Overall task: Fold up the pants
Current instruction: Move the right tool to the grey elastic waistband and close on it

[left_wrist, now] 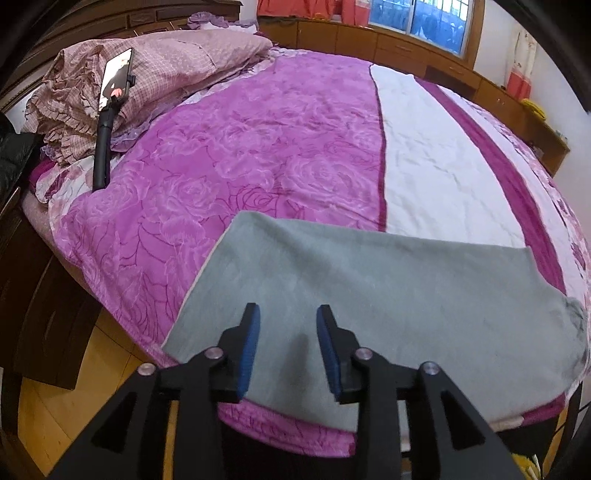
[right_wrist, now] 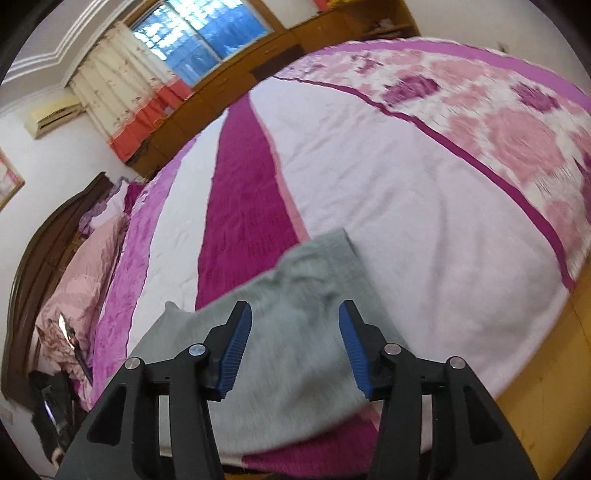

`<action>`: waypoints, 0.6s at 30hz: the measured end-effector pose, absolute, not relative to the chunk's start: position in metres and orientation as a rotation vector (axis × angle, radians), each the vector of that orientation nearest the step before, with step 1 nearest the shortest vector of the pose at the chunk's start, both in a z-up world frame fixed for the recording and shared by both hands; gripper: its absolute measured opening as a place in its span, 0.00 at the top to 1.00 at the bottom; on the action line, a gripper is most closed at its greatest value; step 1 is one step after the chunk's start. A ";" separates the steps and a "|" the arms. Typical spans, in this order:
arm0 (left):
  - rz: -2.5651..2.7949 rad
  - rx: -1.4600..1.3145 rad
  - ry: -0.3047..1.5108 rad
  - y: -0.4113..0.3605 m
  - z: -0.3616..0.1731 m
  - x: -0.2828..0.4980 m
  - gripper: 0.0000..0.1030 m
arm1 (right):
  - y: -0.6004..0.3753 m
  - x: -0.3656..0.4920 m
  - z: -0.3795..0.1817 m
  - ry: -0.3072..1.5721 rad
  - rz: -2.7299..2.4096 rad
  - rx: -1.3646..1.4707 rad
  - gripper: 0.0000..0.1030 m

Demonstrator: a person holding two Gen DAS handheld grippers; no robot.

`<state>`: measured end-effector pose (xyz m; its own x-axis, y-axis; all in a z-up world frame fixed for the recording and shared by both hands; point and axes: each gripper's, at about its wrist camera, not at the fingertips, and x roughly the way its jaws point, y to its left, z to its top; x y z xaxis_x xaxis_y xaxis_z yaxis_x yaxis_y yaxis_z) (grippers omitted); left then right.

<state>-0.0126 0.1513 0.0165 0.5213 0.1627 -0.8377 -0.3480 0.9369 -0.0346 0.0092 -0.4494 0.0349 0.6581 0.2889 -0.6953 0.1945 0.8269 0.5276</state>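
Gray pants [left_wrist: 369,295] lie folded flat near the front edge of the bed [left_wrist: 258,147], on top of a purple and white flowered blanket [left_wrist: 443,166]. In the left wrist view they form a wide gray rectangle, left edge over the purple rose part, right end bunched and wrinkled near the bed's right side.

Left gripper [left_wrist: 288,314] hovers above the near part of the pants, fingers apart, blue pads [left_wrist: 249,350] facing each other with only gray cloth seen in the gap below. Nothing is pinched; pads are clear of the fabric as far as can be told.

Right gripper [right_wrist: 295,314] is over the pants [right_wrist: 295,332] as well, fingers spread a bit wider, blue pads [right_wrist: 352,350] not pressing on anything. The view is motion-blurred, so cloth detail is soft. A corner of the pants points up toward the dark magenta stripe [right_wrist: 240,221] of the blanket.

At the head of the bed, a pink checked pillow [left_wrist: 166,66] with frills. A phone [left_wrist: 116,79] on a black stick [left_wrist: 101,155] leans against it. Wooden cabinets [left_wrist: 406,48] run under the window [left_wrist: 417,18]. Curtain [right_wrist: 118,99] beside the window in the right view. Wood floor [left_wrist: 44,406] shows at the bed's near edge.
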 end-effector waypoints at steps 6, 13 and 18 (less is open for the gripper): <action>0.308 -0.213 0.985 0.152 0.017 -0.025 0.65 | -0.462 -0.015 0.018 0.908 0.048 0.706 0.58; 0.331 -0.212 1.004 0.156 0.011 -0.029 0.65 | -0.459 -0.020 -0.016 0.975 0.034 0.769 0.58; 0.334 -0.214 1.014 0.157 0.006 -0.028 0.65 | -0.462 -0.025 -0.030 0.979 0.018 0.809 0.58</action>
